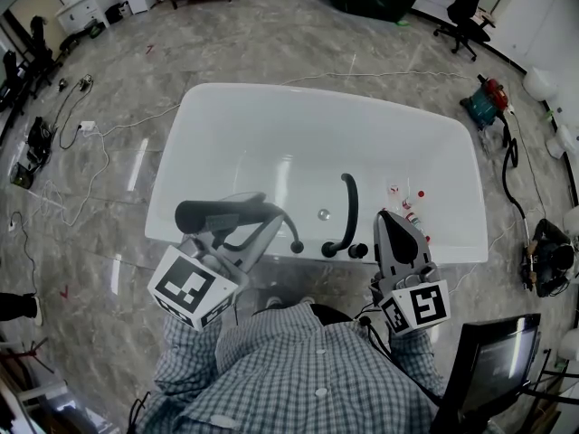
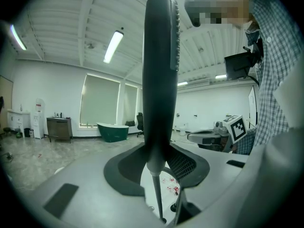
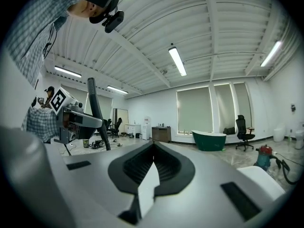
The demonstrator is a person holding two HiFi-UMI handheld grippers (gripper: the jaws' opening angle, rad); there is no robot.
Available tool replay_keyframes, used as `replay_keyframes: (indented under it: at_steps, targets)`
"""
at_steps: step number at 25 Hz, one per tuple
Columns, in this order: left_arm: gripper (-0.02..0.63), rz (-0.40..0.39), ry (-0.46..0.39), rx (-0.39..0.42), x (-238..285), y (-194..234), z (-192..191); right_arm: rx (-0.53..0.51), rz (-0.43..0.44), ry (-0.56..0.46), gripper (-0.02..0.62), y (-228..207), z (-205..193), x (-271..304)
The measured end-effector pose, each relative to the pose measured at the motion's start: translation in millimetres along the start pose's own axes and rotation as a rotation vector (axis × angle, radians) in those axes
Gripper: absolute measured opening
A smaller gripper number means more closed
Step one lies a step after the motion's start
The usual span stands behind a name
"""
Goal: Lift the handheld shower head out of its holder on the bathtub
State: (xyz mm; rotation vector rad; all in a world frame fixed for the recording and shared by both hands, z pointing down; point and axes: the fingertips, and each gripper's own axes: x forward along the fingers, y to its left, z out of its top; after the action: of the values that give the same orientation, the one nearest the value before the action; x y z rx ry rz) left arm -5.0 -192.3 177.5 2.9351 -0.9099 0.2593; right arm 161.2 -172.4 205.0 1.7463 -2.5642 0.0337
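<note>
A white bathtub lies below me. My left gripper is shut on the handle of the dark handheld shower head, which is held above the tub's near rim, clear of it. In the left gripper view the shower head stands upright between the jaws of the left gripper, and its thin hose drops away below. The hose runs to a black fitting on the rim. My right gripper hovers near the black faucet spout; in the right gripper view the right gripper is shut and empty.
A black knob sits on the rim by the spout. Small red-and-white bottles lie inside the tub at the right. A vacuum and hoses are on the floor to the right, cables to the left, and a monitor at the lower right.
</note>
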Motion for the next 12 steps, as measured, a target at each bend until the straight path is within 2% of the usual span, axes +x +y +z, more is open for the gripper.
replay_keyframes:
  at_steps: [12]
  targets:
    - [0.124,-0.014,0.004,-0.003,-2.4,-0.9,2.4,-0.012,0.017,0.005,0.015,5.8,3.5,3.2]
